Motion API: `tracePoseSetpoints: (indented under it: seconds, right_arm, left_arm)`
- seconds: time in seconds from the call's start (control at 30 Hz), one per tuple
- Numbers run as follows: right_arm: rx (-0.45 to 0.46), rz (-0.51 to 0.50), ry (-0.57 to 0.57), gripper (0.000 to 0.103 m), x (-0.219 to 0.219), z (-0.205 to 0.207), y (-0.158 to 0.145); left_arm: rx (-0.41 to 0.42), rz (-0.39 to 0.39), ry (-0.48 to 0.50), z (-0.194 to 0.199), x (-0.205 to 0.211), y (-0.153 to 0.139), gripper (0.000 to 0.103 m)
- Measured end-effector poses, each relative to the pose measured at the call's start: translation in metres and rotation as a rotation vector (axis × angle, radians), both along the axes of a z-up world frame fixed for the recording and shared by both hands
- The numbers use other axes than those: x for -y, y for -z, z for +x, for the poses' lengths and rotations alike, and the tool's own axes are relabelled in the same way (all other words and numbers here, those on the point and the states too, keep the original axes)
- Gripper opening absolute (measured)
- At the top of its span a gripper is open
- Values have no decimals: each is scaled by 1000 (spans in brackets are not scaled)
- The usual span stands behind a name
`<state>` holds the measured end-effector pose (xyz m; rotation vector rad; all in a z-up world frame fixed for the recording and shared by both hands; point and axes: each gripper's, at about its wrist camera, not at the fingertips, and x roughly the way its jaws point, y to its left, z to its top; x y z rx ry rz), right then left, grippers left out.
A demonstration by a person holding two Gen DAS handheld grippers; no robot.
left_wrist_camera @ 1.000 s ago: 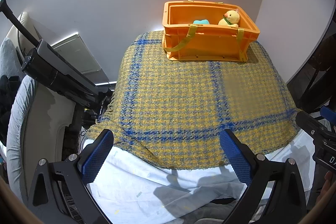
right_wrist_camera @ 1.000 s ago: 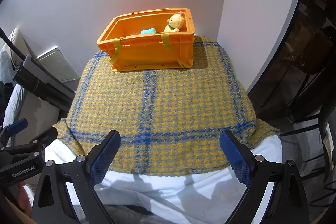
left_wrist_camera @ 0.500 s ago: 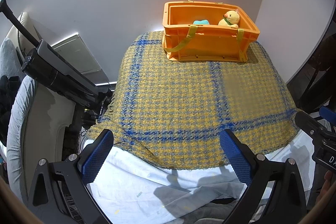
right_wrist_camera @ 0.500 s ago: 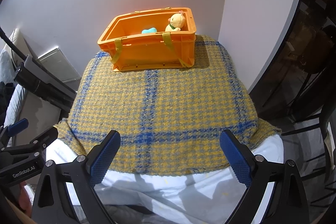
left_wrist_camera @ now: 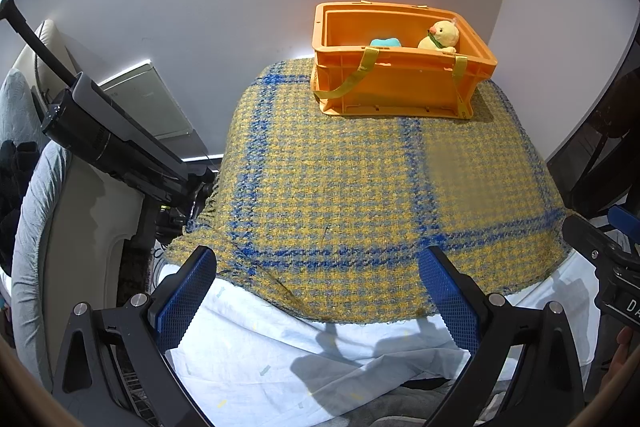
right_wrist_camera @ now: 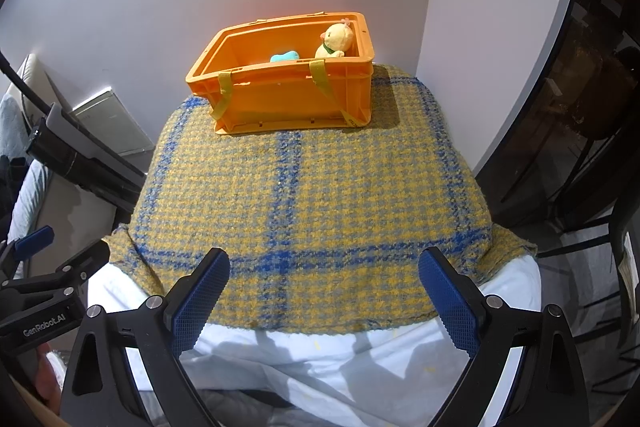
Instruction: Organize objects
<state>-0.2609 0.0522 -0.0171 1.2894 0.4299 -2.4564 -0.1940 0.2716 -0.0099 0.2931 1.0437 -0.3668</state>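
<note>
An orange plastic crate (left_wrist_camera: 400, 83) (right_wrist_camera: 288, 95) with olive straps stands at the far end of a yellow-and-blue checked blanket (left_wrist_camera: 360, 187) (right_wrist_camera: 312, 195). Inside it a yellow plush duck (left_wrist_camera: 440, 37) (right_wrist_camera: 336, 41) leans in the right corner, and a teal soft object (left_wrist_camera: 384, 43) (right_wrist_camera: 284, 57) lies beside it, mostly hidden by the crate wall. My left gripper (left_wrist_camera: 316, 291) and right gripper (right_wrist_camera: 324, 291) both hover open over the blanket's near edge, far from the crate, with nothing between their blue pads.
A white sheet (left_wrist_camera: 320, 355) hangs below the blanket. A black pole-like device (left_wrist_camera: 116, 143) slants at the left beside a grey-cushioned seat (left_wrist_camera: 32, 211). White walls meet in a corner behind the crate. Dark chairs (right_wrist_camera: 592, 227) stand at the right.
Both grippers have drifted slightly, with the crate shifting a little in each view. Nothing was grasped or released.
</note>
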Motion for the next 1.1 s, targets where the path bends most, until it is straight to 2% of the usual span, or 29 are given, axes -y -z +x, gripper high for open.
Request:
tracePoseSetpoints:
  seconds: [1.1]
  right_arm:
    - [-2, -2, 13, 96, 1, 1, 1]
  left_arm:
    - [-21, -5, 51, 1, 0, 1, 103]
